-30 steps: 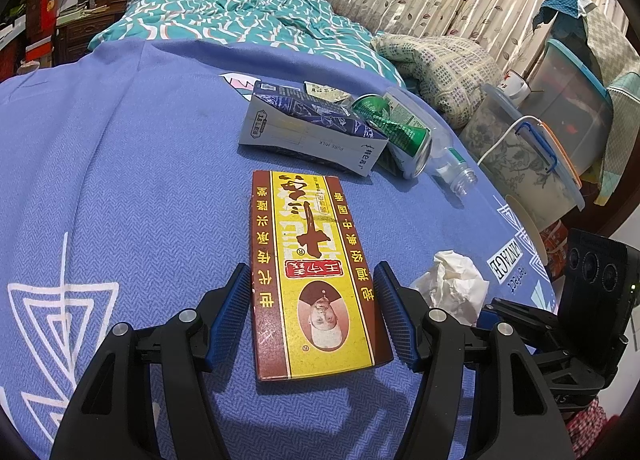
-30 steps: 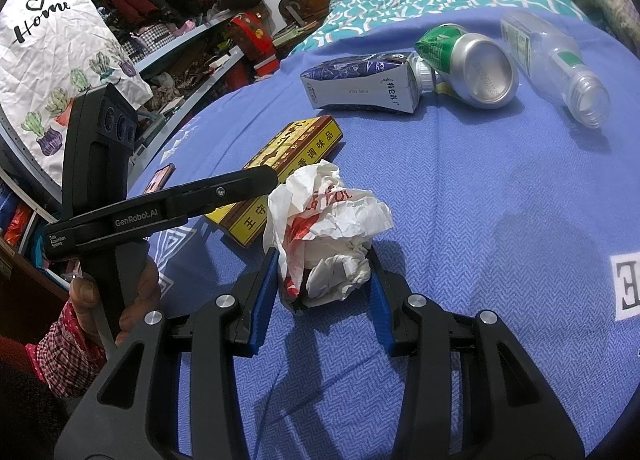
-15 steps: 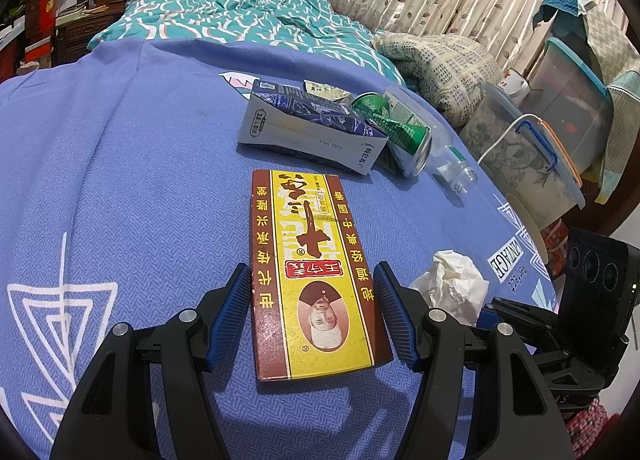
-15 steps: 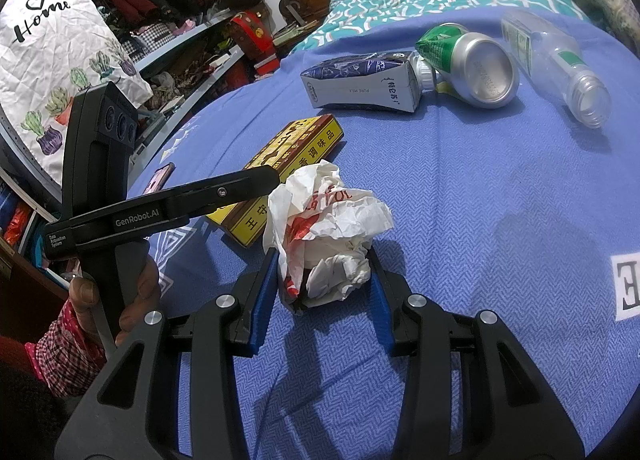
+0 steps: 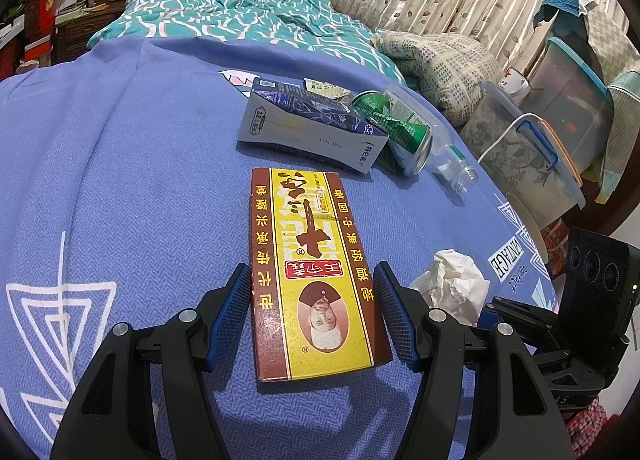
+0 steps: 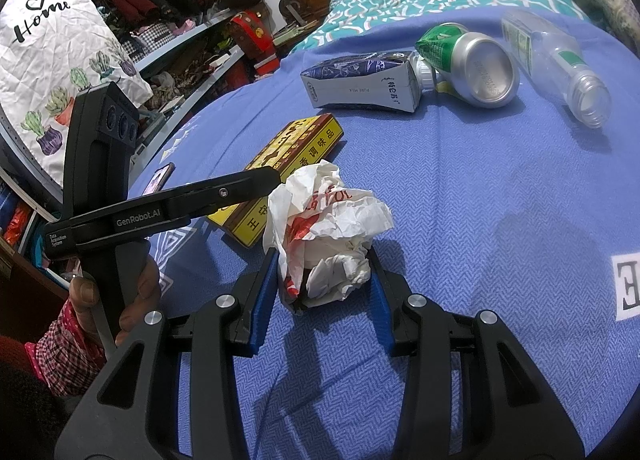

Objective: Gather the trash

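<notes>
A flat red and yellow seasoning box (image 5: 304, 219) lies on the blue cloth, and my left gripper (image 5: 312, 268) is shut on its near half, one blue pad against each long side. To its right sits a crumpled white and red paper wad (image 6: 328, 219), resting on the cloth with my right gripper (image 6: 324, 256) shut on it. The wad (image 5: 452, 284) also shows in the left wrist view. Farther back lie a blue and white milk carton (image 5: 312, 131), a dented green can (image 5: 400, 131) and a clear plastic bottle (image 5: 452, 163), all on their sides.
A phone (image 6: 160, 177) lies near the cloth's left edge. A hand (image 6: 136, 296) holds the left tool. Cluttered shelves (image 6: 180, 39) stand to the left, lidded storage bins (image 5: 532, 163) to the right, and a teal bed (image 5: 240, 7) behind.
</notes>
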Available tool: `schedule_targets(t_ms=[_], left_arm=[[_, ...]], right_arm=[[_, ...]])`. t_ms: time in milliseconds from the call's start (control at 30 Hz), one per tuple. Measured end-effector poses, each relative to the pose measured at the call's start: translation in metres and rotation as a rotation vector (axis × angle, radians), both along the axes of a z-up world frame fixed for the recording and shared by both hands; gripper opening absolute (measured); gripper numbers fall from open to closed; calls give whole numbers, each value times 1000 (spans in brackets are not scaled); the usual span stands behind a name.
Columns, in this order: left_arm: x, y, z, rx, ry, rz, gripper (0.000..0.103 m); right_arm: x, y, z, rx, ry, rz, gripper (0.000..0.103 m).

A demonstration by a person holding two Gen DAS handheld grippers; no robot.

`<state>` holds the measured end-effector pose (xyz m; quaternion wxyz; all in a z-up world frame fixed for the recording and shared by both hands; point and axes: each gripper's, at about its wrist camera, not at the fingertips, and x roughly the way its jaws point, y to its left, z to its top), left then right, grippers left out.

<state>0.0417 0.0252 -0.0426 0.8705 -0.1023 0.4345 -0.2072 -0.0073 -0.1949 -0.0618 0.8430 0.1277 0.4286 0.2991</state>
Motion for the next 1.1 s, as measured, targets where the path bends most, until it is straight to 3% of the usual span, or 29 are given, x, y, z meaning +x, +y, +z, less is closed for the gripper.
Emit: schedule_targets(t_ms=[1100], left_arm=[[-4, -1, 5, -10, -15, -7, 60]], right_arm=[[1, 0, 0, 2, 1, 1, 44]])
